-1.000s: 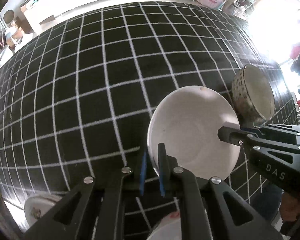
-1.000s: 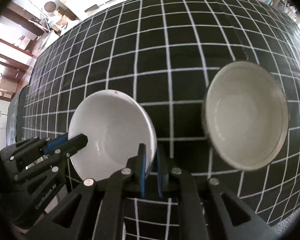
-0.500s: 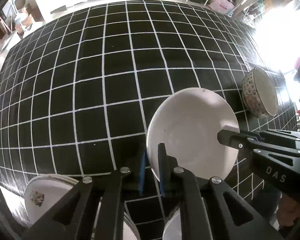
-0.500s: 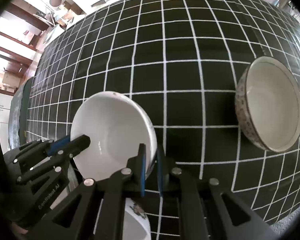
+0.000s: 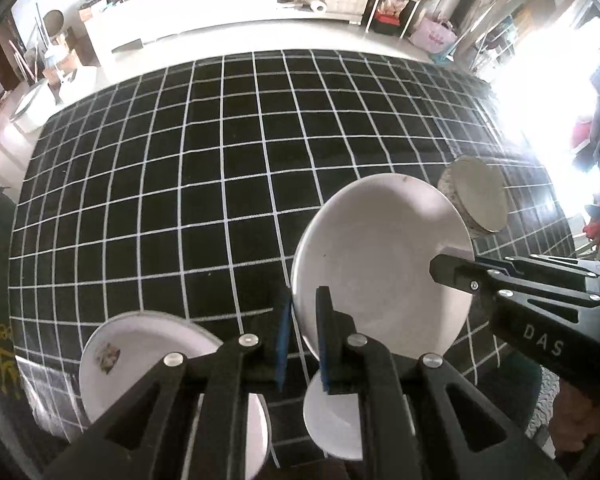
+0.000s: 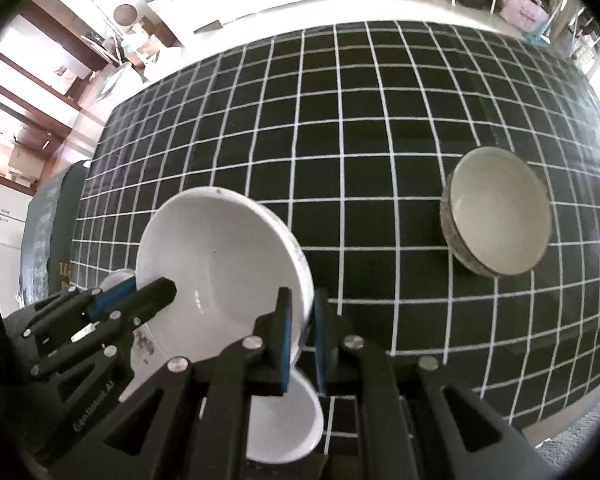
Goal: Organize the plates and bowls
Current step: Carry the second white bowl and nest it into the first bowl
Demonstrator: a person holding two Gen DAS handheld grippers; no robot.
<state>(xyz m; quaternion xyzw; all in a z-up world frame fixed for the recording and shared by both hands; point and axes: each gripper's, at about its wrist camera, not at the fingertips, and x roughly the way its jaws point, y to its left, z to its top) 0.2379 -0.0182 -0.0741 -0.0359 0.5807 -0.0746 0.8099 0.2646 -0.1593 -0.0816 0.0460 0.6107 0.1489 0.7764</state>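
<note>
A plain white bowl (image 5: pixel 380 264) hangs above the black checked tablecloth (image 5: pixel 180 184), held by both grippers at once. My left gripper (image 5: pixel 302 340) is shut on its near-left rim. My right gripper (image 6: pixel 302 338) is shut on the opposite rim, and its fingers (image 5: pixel 500 276) show at the right of the left wrist view. The same white bowl (image 6: pixel 216 264) fills the left middle of the right wrist view. A speckled bowl (image 6: pixel 500 212) sits on the cloth to the right, seen again as the speckled bowl (image 5: pixel 476 196) behind the white one.
Below the held bowl, near the table's front edge, lie a white plate with a small floral print (image 5: pixel 140 356) and another white bowl (image 5: pixel 332 424). A dark green bag (image 6: pixel 56 216) stands at the table's left end. Shelves and clutter line the far wall.
Both grippers have risen with the white bowl between them. The table looks farther away, and the plate and second bowl at the front edge have come into view.
</note>
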